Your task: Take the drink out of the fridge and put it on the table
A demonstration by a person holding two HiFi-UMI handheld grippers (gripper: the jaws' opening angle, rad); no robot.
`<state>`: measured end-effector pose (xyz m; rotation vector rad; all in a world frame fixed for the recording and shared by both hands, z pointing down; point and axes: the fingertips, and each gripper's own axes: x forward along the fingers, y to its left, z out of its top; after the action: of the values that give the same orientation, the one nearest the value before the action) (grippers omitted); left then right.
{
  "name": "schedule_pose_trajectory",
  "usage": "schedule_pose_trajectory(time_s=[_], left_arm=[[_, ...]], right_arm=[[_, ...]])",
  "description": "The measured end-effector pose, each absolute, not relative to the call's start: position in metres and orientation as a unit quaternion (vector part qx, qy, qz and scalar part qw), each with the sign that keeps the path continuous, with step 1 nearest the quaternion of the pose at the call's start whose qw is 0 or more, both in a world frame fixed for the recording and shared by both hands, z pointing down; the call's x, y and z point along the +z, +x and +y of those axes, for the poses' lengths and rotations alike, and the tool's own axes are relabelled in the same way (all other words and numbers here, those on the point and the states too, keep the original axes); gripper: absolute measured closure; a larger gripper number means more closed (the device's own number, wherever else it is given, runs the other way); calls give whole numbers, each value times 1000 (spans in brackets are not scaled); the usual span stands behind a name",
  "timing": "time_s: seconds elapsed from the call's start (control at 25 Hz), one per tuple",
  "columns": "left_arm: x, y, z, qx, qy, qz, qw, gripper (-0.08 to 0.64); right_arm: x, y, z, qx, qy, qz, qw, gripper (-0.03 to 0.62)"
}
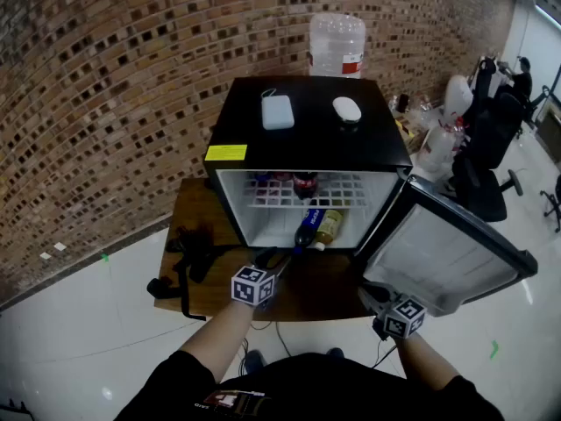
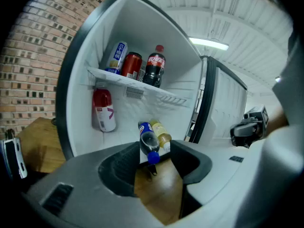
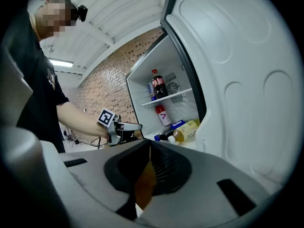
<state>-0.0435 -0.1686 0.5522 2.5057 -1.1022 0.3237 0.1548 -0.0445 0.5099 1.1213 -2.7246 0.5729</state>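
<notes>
Left gripper (image 2: pixel 153 161) jaws part open, empty, short of the dark blue-capped plastic bottle (image 2: pixel 147 140) lying on the white fridge floor (image 2: pixel 121 136); right gripper (image 3: pixel 148 163) jaws closed, empty. Risk: cap-only grip lets it roll free

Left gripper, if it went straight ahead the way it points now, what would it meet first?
Probably the blue-capped dark bottle lying on the fridge floor, cap toward the left gripper's open jaws; depth uncertain.

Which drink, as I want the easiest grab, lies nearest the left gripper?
The blue-capped dark bottle, its cap pointing outward; the yellow bottle sits farther in.
</notes>
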Motion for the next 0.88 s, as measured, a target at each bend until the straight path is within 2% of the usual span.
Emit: schedule_pose_trajectory(time_s=[0.36, 0.72, 0.88], left_arm=[[594, 19, -249, 178, 872, -396, 226, 224], [628, 36, -274, 233, 872, -382, 197, 212], [633, 34, -278, 252, 882, -366, 157, 239]], right_arm=[[506, 172, -47, 197, 375, -904, 64, 583], [513, 205, -36, 218, 399, -888, 67, 583], [518, 211, -37, 221, 403, -885, 66, 583]])
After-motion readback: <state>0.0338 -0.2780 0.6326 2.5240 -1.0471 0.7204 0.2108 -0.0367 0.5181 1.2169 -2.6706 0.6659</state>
